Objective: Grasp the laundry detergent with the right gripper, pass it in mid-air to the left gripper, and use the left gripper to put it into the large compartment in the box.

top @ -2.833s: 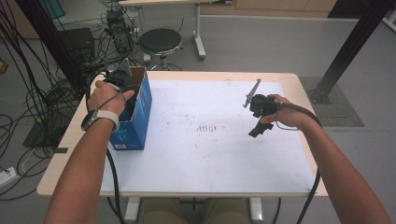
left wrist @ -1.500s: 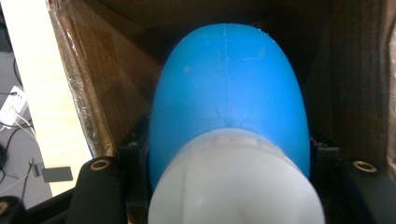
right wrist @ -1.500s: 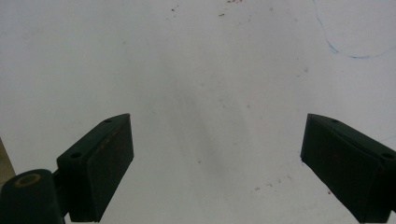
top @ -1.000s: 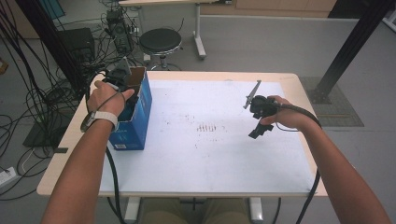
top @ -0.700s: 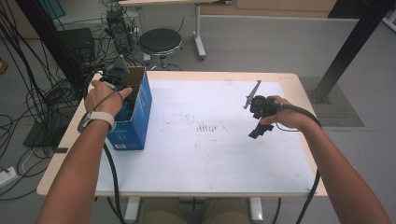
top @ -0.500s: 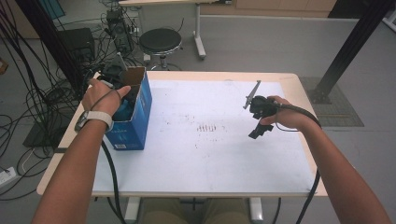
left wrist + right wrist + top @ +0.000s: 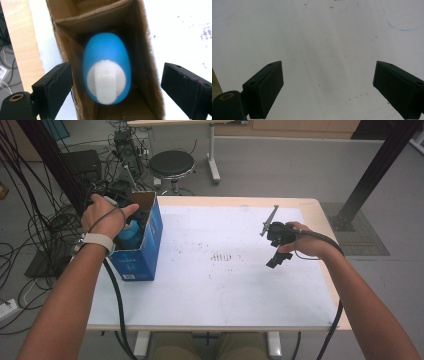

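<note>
Blue bottle [image 7: 107, 67] with its white cap [image 7: 106, 81] stands upright inside the blue cardboard box [image 7: 142, 251], right below the left gripper [image 7: 117, 87]. That claw's jaws have just been opening and now stand spread wide, one pad outside each long wall of the box, touching neither bottle nor cardboard: the bottle is released. To finish the step well, I would judge that the left claw should lift straight up along the bottle's axis, keeping both pads clear of the box's flaps so the carton is not tipped or dragged. A sideways pull could catch the near wall. Beyond the bottle, a cardboard divider [image 7: 92, 18] crosses the box, with another compartment behind it. Farther off, across the white table [image 7: 220, 290], the right gripper [image 7: 276, 245] hovers with its jaws wide apart and nothing between them, well away from the box.
</note>
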`<state>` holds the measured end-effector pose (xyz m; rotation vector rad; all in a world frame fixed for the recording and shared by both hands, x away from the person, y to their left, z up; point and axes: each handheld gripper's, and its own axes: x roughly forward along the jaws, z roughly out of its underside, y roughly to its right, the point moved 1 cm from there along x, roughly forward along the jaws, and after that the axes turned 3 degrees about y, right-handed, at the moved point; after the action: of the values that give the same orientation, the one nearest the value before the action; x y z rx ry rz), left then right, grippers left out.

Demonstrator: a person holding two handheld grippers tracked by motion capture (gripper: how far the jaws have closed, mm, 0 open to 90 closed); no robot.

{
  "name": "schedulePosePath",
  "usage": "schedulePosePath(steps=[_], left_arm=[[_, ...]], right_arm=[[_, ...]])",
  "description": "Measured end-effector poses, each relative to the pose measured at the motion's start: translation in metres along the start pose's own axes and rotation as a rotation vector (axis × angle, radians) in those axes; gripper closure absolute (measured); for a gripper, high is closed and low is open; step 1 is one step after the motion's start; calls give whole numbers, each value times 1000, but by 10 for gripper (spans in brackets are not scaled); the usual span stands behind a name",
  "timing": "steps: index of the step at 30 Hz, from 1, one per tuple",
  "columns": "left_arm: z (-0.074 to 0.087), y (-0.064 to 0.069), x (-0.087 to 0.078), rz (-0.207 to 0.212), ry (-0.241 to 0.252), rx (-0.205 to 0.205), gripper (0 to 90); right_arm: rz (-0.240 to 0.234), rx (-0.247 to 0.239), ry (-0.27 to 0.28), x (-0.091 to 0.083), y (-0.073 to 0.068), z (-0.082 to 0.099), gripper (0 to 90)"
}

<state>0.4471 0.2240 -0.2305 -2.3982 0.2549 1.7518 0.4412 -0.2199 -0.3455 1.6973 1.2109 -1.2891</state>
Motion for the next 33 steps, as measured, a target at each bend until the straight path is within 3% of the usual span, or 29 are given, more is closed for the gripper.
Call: schedulePosePath(steps=[5, 8, 13, 20, 25, 29, 33], left_arm=[[-1, 8, -16, 29, 43, 38, 105], [-2, 15, -26, 23, 62, 72, 102], [-6, 28, -52, 6, 86, 157, 101], [-11, 51, -83, 24, 130, 278, 102], [-14, 73, -96, 65, 155, 383, 103], [-14, 90, -95, 116, 153, 462, 105], [-14, 107, -87, 133, 105, 558, 107]], right_arm=[[2, 8, 3, -3, 2, 3, 93], [8, 9, -5, -3, 2, 4, 99], [9, 9, -8, -5, 3, 4, 98], [17, 10, -5, -10, 4, 2, 97], [25, 4, 2, -13, 4, -1, 91], [18, 6, 11, -17, 4, -3, 92], [25, 6, 19, -21, 3, -3, 92]])
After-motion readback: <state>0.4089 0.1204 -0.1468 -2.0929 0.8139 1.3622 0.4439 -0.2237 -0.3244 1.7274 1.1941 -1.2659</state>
